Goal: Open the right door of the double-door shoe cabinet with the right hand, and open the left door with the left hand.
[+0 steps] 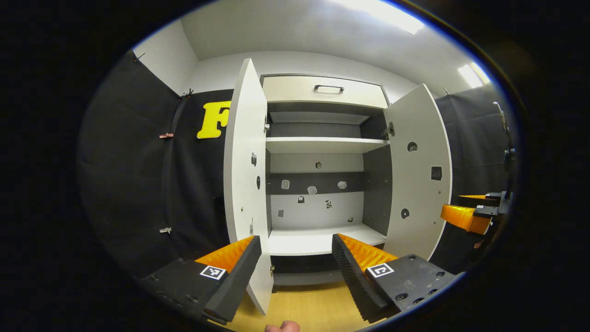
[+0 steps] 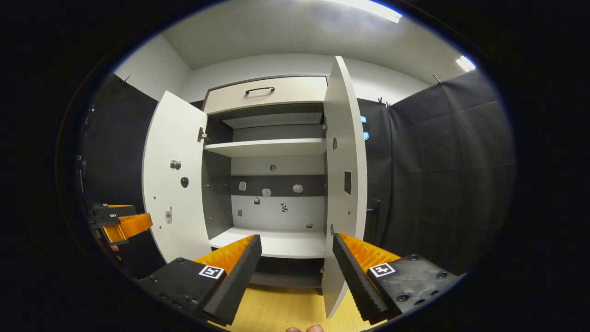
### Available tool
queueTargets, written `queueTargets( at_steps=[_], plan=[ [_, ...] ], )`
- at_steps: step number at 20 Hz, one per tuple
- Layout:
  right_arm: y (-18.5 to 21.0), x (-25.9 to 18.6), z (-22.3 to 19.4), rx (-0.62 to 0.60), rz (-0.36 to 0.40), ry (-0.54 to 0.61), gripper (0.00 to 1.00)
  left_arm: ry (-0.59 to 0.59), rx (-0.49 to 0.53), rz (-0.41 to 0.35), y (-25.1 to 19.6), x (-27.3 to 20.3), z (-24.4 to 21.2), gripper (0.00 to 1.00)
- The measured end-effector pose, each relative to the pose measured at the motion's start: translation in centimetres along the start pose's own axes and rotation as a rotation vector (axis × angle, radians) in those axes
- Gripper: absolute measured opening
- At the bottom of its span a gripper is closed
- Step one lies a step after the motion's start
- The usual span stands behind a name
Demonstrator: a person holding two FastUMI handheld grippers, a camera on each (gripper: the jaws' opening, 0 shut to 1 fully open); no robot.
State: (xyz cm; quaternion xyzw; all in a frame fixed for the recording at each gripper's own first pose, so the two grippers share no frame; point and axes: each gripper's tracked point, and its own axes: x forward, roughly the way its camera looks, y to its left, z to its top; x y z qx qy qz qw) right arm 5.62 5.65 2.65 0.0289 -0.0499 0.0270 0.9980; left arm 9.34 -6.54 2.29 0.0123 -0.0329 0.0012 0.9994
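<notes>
Both white flat-panel doors of the grey shoe cabinet (image 1: 322,152) stand swung out: left door (image 1: 246,184), right door (image 2: 343,184). Left gripper (image 1: 295,272) and right gripper (image 2: 297,272) gape wide, empty. Risk: a near door edge snagging a finger.

left hand-held gripper (image 1: 296,251) | ribbed fingers | square tag plates | screws; right hand-held gripper (image 2: 297,251) | same

No readable words, brands or numbers stand on the cabinet (image 1: 322,152), its doors or its shelves. The small stickers (image 1: 329,203) on its back panel are too small to read. Each tool carries square black-and-white marker tags (image 1: 213,272), patterns rather than text.
</notes>
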Motion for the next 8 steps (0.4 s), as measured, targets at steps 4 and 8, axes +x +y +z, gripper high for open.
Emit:
queueTargets(
  at_steps=[4,8],
  plan=[
    [0.05,0.03,-0.14,0.002,0.002,0.006,0.98,0.0,0.007,-0.005,-0.31,0.04,-0.04,0.95],
    [0.07,-0.01,-0.14,0.004,0.003,0.005,0.98,0.008,0.007,-0.011,-0.6,0.14,-0.25,0.95]
  ],
)
